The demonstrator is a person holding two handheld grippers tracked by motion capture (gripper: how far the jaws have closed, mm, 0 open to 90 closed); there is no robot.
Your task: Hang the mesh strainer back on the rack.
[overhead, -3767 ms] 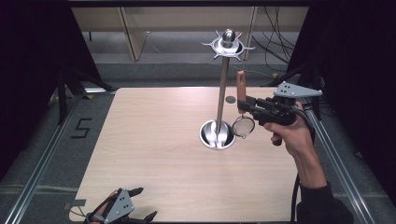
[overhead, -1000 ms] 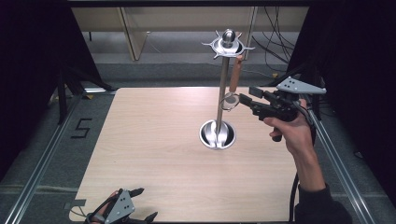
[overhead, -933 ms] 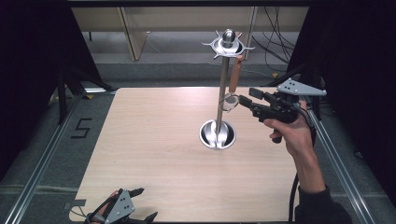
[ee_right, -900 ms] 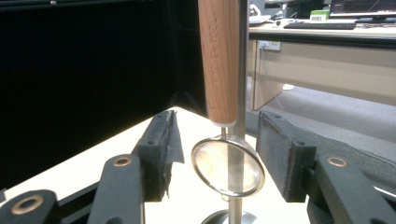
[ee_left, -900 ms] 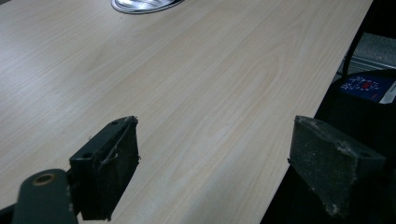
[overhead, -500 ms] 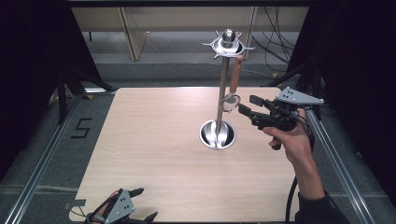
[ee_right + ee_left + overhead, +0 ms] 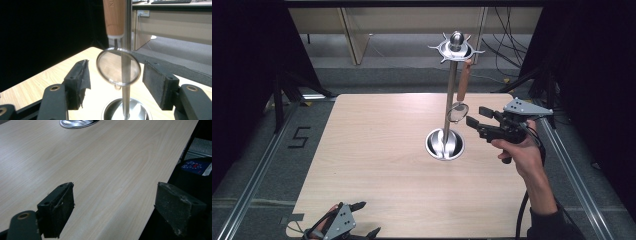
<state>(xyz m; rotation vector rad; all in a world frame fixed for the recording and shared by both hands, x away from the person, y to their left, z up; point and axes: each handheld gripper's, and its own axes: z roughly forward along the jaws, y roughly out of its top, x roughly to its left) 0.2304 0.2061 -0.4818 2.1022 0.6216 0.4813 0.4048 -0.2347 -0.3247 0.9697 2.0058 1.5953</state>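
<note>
table (image 7: 377,150): pale matt wood | stand (image 7: 451,95): shiny metal | strainer (image 7: 118,66): wooden handle, fine mesh

Even overhead light brightens the table (image 7: 377,150), surroundings stay dark, close strainer (image 7: 118,70) slightly blurred.

Table (image 7: 377,165): sitting bare, pale wood.
Number mark (image 7: 298,137): lying on grey floor (image 7: 257,150) left of table.
Cables (image 7: 507,35): trailing behind.

The strainer (image 7: 118,68) handle's top is cut off; its mesh looks blurred, perhaps from swinging.
</note>
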